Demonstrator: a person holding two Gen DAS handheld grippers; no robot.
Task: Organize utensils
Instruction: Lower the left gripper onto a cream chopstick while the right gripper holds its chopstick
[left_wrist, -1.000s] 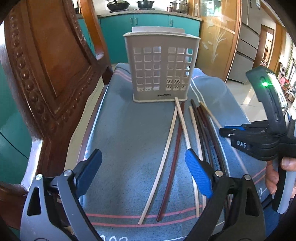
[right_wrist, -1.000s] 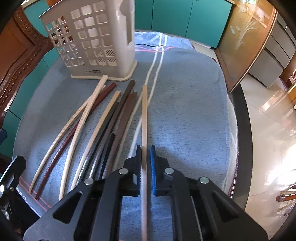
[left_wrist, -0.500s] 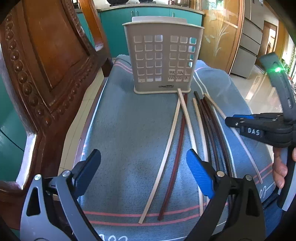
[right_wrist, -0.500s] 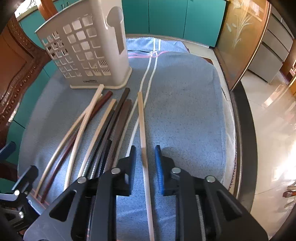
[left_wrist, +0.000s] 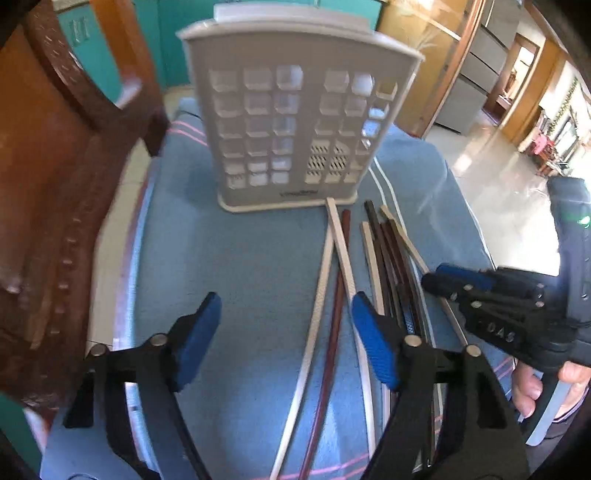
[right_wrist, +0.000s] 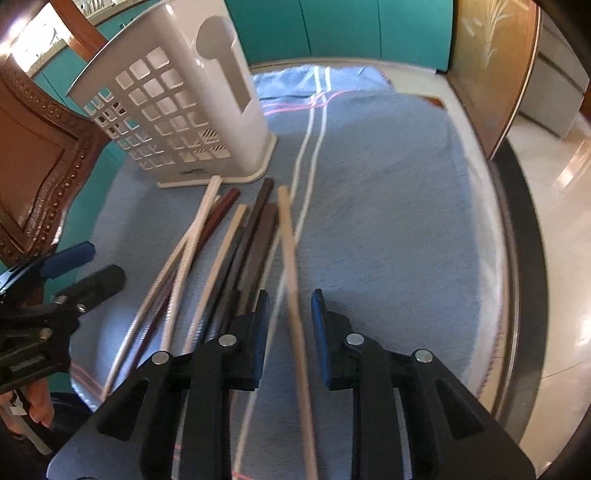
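Note:
Several long chopsticks, cream, tan and dark brown (left_wrist: 384, 254) (right_wrist: 236, 240), lie side by side on a blue towel (left_wrist: 258, 258) (right_wrist: 388, 206) in front of a white perforated utensil holder (left_wrist: 291, 125) (right_wrist: 177, 114). My left gripper (left_wrist: 284, 339) is open above a cream (left_wrist: 317, 302) and a reddish-brown chopstick (left_wrist: 336, 291), holding nothing. My right gripper (right_wrist: 290, 325) is open; a tan chopstick (right_wrist: 291, 266) lies on the towel between its jaws, not clamped. The right gripper also shows in the left wrist view (left_wrist: 491, 295).
A carved wooden chair back (left_wrist: 48, 184) (right_wrist: 33, 173) stands close on the left. The towel covers a round table whose dark edge (right_wrist: 524, 280) curves at the right. Teal cabinets (right_wrist: 351, 29) are behind, tiled floor to the right.
My right gripper has opened and let go of the tan chopstick, which now lies on the towel. My left gripper has moved forward toward the holder, still open.

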